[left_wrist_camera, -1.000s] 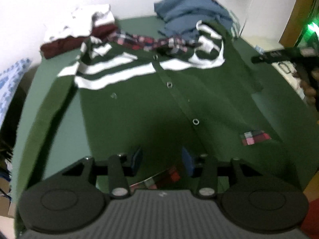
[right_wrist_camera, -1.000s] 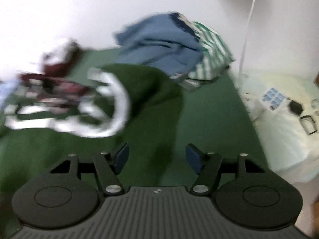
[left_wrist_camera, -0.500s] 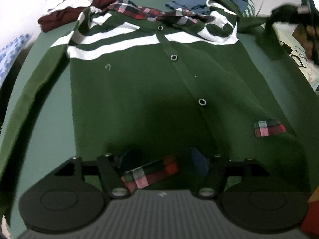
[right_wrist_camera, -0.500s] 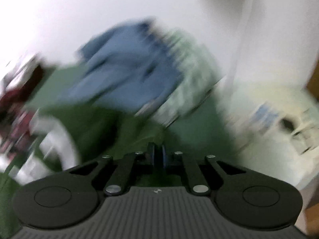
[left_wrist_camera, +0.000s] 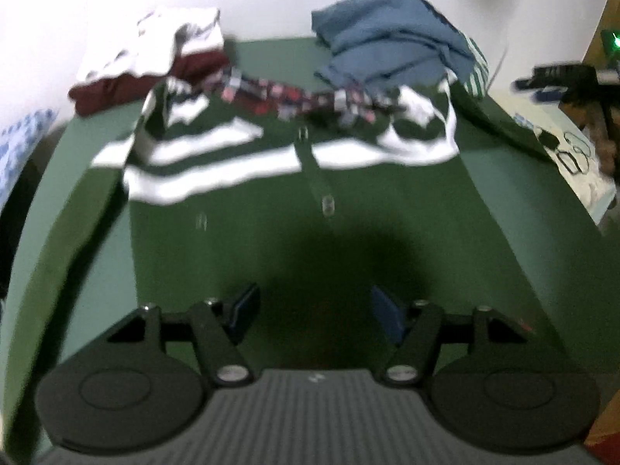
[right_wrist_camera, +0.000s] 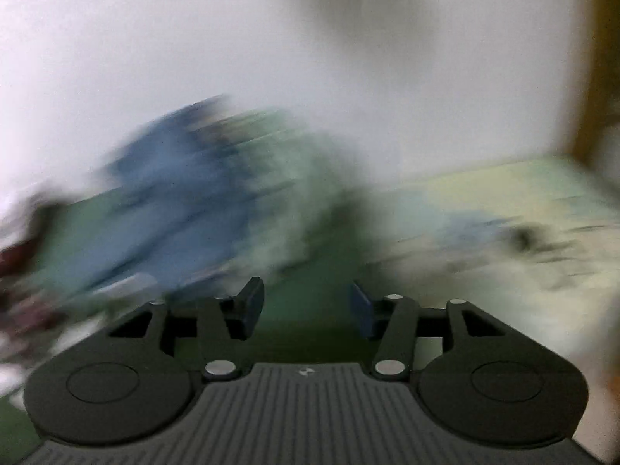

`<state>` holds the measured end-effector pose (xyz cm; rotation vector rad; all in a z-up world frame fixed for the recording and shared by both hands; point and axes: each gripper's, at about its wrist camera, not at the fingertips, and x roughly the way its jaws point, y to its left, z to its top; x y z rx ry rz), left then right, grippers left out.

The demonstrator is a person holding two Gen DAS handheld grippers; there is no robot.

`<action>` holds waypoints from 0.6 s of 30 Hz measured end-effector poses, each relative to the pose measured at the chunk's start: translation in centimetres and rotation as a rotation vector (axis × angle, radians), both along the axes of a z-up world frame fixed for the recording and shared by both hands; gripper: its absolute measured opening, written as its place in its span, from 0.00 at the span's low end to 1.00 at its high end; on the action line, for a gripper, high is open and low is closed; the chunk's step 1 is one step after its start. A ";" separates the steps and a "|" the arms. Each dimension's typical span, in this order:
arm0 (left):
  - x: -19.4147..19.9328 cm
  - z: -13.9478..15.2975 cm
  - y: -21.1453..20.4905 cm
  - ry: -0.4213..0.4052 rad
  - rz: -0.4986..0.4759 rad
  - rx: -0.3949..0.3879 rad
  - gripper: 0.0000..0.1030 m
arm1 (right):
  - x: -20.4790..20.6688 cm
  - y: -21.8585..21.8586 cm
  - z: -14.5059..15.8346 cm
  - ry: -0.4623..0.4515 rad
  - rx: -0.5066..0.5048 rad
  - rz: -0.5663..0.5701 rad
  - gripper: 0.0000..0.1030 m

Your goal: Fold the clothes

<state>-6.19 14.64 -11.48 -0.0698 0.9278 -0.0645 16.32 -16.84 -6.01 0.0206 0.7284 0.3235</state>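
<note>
Fingers: both pairs stand wide apart with nothing between the blue pads; the left gripper (left_wrist_camera: 314,312) hangs over the near part of the shirt, the right gripper (right_wrist_camera: 308,306) over green surface in a heavily blurred view.
Green shirt (left_wrist_camera: 310,209): spread flat, front up, on the green table (left_wrist_camera: 97,255), collar at the far end and hem toward the camera; it fills most of the left wrist view.
Stripes: two white bands (left_wrist_camera: 217,164) cross the chest; the right shoulder area is rumpled, with white fabric bunched up.
Plaid collar (left_wrist_camera: 298,97): red, white and dark checks, crumpled along the far edge of the shirt.
Placket: runs from collar toward the near edge, with a snap button (left_wrist_camera: 328,205) visible.
Left sleeve (left_wrist_camera: 66,232): stretched along the left side of the table, toward the near-left corner.
Right sleeve (left_wrist_camera: 500,124): trails off to the far right, toward the table's edge.
Maroon and white clothes (left_wrist_camera: 155,58): heaped at the far left, just behind the collar.
Blue garment (left_wrist_camera: 391,46): piled at the far right, against the white wall, with green-and-white striped cloth at its right side.
Right wrist view: motion blur; only a blue mass (right_wrist_camera: 182,193) at left and a pale surface at right can be made out.
</note>
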 end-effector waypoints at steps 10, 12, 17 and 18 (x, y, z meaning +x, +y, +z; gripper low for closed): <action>9.0 -0.6 -3.1 -0.027 -0.076 -0.027 0.64 | 2.3 12.1 -3.4 0.247 0.098 0.339 0.12; 11.0 -1.1 -3.7 -0.014 -0.093 -0.020 0.61 | 5.1 12.0 -3.1 0.222 0.146 0.244 0.09; 16.3 -1.4 -3.9 -0.038 -0.073 0.002 0.59 | 9.9 8.1 -0.9 0.075 0.298 -0.063 0.32; 17.4 -1.3 -3.8 -0.049 -0.064 0.012 0.59 | 10.3 7.6 -0.7 0.072 0.295 -0.064 0.33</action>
